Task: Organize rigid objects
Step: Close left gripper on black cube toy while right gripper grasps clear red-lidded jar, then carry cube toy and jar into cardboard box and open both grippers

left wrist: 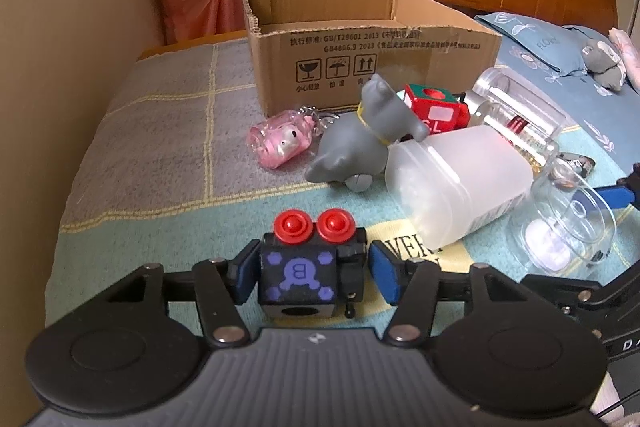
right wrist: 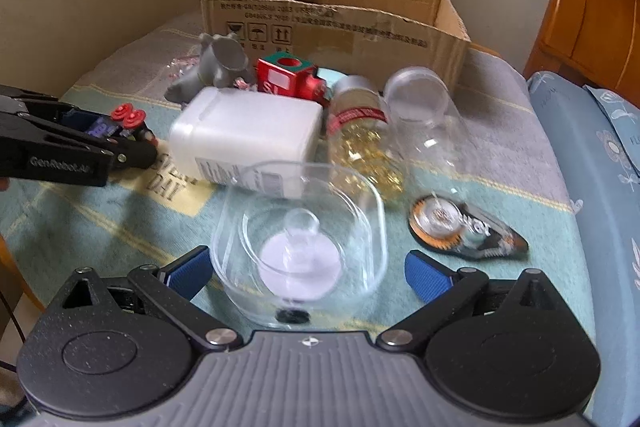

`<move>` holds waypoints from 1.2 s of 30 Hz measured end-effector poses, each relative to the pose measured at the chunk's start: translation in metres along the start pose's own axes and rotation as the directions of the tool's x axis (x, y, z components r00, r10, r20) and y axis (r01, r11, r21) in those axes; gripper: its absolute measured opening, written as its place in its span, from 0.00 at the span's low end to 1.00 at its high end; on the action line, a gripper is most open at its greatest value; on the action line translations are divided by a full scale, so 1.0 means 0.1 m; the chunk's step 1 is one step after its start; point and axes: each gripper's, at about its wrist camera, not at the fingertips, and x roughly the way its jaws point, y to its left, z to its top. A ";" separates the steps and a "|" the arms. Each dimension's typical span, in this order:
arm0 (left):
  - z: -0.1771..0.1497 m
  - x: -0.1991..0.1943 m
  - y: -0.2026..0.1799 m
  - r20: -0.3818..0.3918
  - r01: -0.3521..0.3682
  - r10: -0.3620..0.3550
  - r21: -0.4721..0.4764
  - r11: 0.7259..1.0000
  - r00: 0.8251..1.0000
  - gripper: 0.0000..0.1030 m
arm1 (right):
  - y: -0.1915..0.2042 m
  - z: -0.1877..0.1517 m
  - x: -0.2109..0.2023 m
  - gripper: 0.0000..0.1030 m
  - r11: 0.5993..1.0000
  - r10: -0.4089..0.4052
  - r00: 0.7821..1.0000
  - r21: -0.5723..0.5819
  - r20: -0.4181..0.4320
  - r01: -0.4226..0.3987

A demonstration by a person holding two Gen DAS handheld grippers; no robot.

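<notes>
Black cube toy with red buttons sits between left gripper pads; left pad touching, right pad just clear, not clamped. Right gripper spread wide around clear glass jar, no grip. Cardboard box looks empty; grey figurine, white bottle, red cube unsorted. Task barely begun.

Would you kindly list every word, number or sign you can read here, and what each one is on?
"GB/T29601 2013" and "GB4806.9 2023": cardboard box, above three handling pictograms; its Chinese print is too small.
"B": black cube.
"GenRobot.AI": left gripper.
"FLOWER", partly legible: pillow.
White bottle label: too blurred.
</notes>
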 end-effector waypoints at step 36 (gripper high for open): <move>0.58 -0.56 0.01 -0.012 0.088 -0.087 0.109 0.990 0.996 0.52 | -0.25 0.49 -0.55 0.77 0.992 0.077 0.995 -0.105 0.068 -0.070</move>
